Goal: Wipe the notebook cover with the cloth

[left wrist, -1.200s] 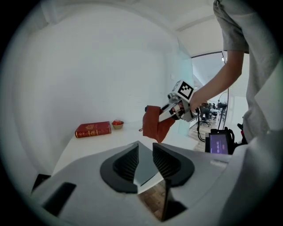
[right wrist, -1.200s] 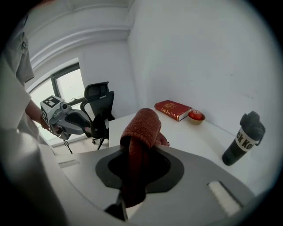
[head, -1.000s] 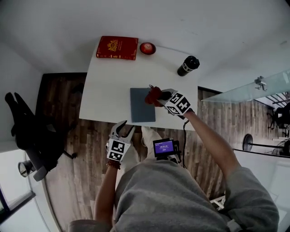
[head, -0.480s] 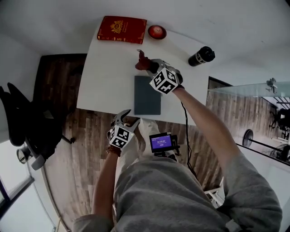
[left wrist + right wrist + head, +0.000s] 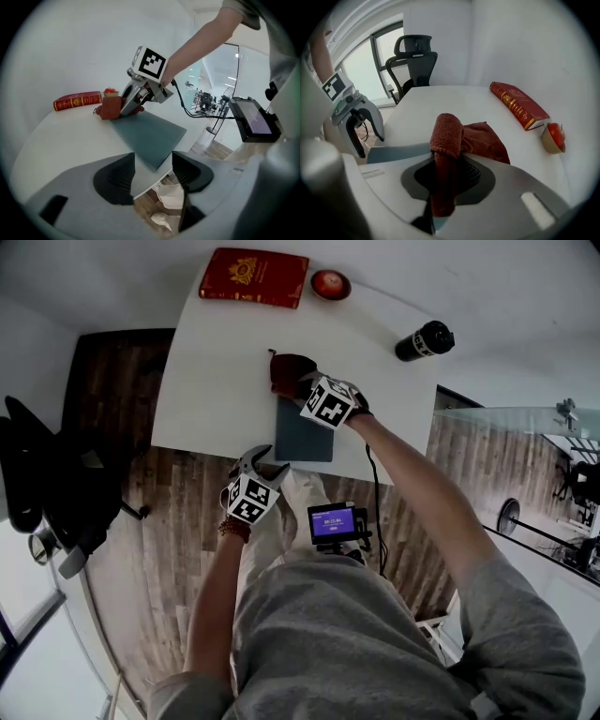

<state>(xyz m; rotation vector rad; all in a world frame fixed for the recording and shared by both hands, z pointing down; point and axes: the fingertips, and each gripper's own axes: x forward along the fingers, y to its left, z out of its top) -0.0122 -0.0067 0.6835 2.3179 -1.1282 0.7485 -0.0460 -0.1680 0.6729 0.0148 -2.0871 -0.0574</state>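
Red cloth [image 5: 447,133] is hanging pinched in the right gripper [image 5: 446,171], as only its view is showing. Left gripper [image 5: 153,174], jaws just opening, is gaping empty.

You have a red book [image 5: 254,277] and a small bowl [image 5: 330,284] side by side at the white table's [image 5: 216,381] far edge. A black bottle [image 5: 424,340] stands near the far right corner, and an office chair [image 5: 47,493] is on the floor to the left.

Soft, even, rather dim daylight, muted colour, strong fisheye bending with dark corners in both gripper views.
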